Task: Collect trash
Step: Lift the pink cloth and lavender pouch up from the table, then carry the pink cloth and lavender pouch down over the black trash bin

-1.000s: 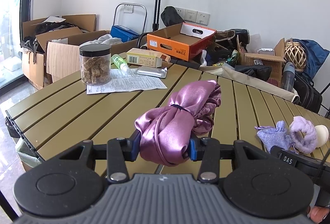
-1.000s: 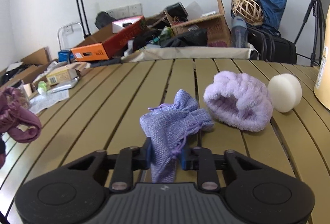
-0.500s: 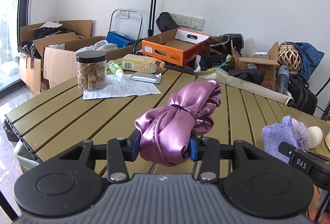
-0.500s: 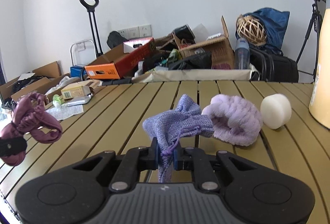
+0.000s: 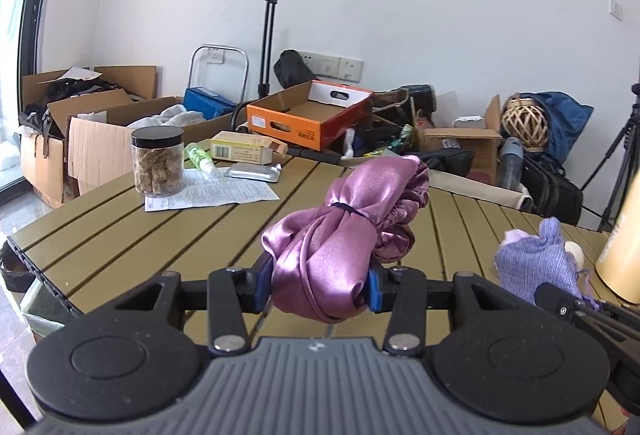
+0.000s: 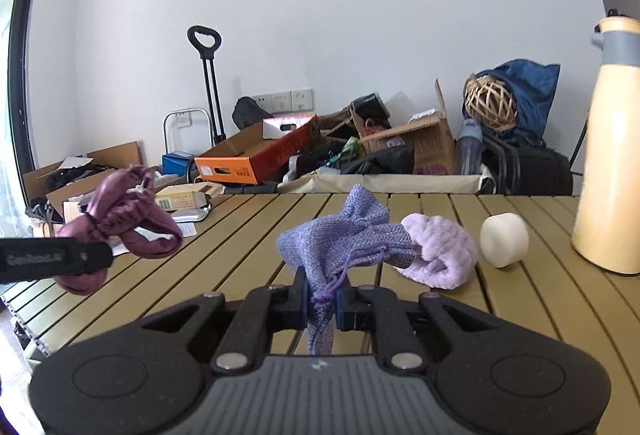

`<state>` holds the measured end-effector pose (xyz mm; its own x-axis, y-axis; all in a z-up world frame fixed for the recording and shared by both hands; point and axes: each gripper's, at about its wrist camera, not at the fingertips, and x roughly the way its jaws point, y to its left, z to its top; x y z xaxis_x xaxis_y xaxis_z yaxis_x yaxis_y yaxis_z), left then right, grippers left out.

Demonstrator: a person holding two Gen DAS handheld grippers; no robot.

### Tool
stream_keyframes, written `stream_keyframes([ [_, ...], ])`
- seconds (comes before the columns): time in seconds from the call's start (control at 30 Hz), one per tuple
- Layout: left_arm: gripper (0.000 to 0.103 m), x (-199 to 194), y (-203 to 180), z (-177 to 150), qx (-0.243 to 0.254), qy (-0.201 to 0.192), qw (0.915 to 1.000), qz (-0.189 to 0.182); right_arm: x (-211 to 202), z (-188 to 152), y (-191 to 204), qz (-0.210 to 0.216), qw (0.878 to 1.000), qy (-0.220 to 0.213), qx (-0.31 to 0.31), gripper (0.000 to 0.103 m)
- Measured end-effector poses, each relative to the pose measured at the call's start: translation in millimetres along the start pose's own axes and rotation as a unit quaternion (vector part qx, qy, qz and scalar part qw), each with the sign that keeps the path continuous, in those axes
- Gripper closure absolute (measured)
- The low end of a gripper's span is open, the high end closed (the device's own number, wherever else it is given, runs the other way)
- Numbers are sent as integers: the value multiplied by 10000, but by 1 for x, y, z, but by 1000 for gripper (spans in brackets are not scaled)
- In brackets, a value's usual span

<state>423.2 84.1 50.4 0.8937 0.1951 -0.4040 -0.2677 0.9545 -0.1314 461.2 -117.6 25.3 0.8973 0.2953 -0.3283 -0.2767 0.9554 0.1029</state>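
Left gripper (image 5: 318, 285): jaws part-way apart and clamped on a pink satin bundle (image 5: 340, 235); both blue pads (image 5: 262, 285) press its near end; the bundle, tied round its middle with a dark band, is carried clear above the slatted table (image 5: 120, 235), its gathered far end pointing away and to the right.

Right gripper (image 6: 322, 301): jaws drawn almost together, pinching the lower neck of a lilac drawstring pouch (image 6: 348, 241); the pouch's body bunches up above the fingers; its cord hangs down between them; the pouch is lifted off the table surface.

From the right wrist view, the satin bundle (image 6: 120, 219) appears at far left, held by the other tool, well apart from the pouch.

Remaining on the table: a fluffy lilac item (image 6: 440, 255) just beyond and right of the pouch; a white round object (image 6: 504, 245) beside that; a tall cream flask (image 6: 608, 155) at the right edge.

Far left corner of the table: a lidded jar (image 5: 158, 161) standing on a printed sheet (image 5: 212, 193); a small green bottle (image 5: 198, 157), a flat carton (image 5: 244, 151) and a silver blister pack (image 5: 254, 171) lie close by.
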Motion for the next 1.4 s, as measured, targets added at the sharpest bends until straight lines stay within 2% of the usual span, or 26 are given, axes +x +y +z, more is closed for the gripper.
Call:
stream_keyframes([
  [0.6,59,-70,-16,-62,215,-105,9984,-503,-105,-48,1,-75,9996,-283,-59,92],
  [1.2,59,-121,1,-110,500,0,9965,-670,-171,-104,-9,-197,9993,282,-158,92],
  [1.4,59,-130,10,-132,579,245,9954,-726,-180,-124,-10,-183,9980,582,-141,92],
])
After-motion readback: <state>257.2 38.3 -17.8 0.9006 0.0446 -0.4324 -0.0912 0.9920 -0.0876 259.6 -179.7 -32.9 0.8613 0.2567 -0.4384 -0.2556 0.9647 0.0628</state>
